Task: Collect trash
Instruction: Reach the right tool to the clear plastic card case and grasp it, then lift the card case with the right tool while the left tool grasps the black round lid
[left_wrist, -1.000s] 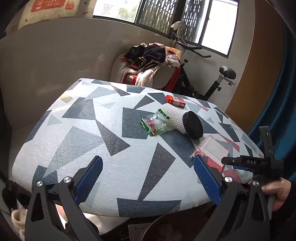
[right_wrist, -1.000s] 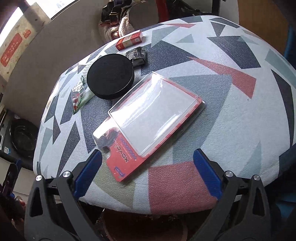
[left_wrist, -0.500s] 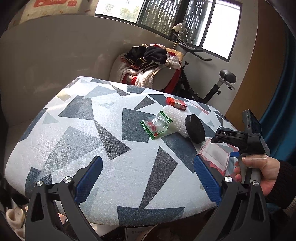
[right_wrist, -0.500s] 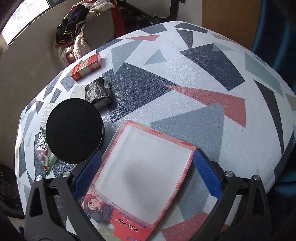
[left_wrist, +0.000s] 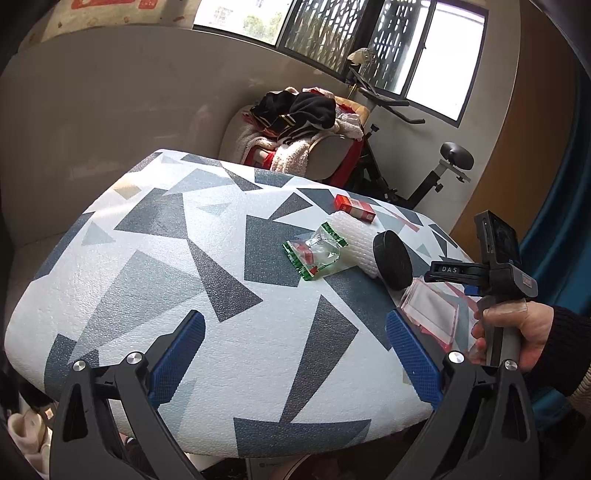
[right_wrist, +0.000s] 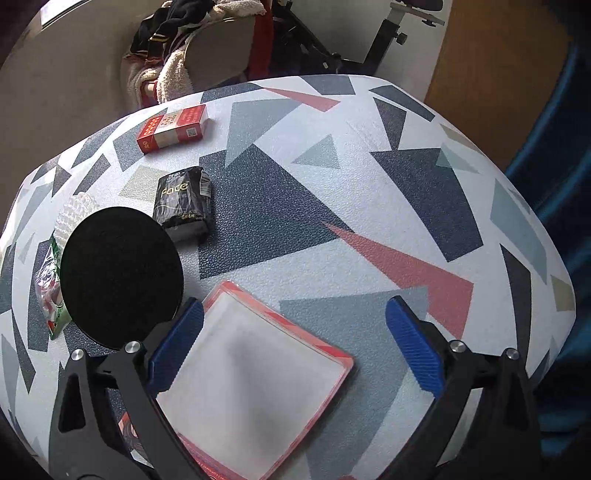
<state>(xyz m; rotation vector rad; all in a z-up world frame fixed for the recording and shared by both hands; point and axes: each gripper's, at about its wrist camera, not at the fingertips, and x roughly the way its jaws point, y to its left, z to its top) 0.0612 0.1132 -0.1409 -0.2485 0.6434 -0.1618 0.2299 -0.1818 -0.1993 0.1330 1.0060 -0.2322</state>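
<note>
A round table (left_wrist: 155, 280) with a triangle-pattern cover holds the trash. My right gripper (right_wrist: 293, 347) is open and straddles the red-edged clear blister pack (right_wrist: 255, 376), which lies flat between its jaws. A black round lid (right_wrist: 120, 282), a black "face" packet (right_wrist: 184, 203), a red box (right_wrist: 171, 127), white foam net (right_wrist: 74, 212) and a green-edged clear wrapper (right_wrist: 48, 288) lie beyond. My left gripper (left_wrist: 295, 358) is open and empty over the table's near edge. There I see the wrapper (left_wrist: 316, 251), lid (left_wrist: 393, 264), red box (left_wrist: 354, 208) and blister pack (left_wrist: 432, 312).
The right hand-held gripper's body and the hand on it (left_wrist: 509, 317) show at the right of the left wrist view. A chair piled with clothes (left_wrist: 299, 129) and an exercise bike (left_wrist: 417, 177) stand behind the table. A round bin rim (left_wrist: 291, 469) shows below the table edge.
My right gripper has moved forward over the table, so the blister pack now lies between its jaws. My left gripper has drifted slightly, still open.
</note>
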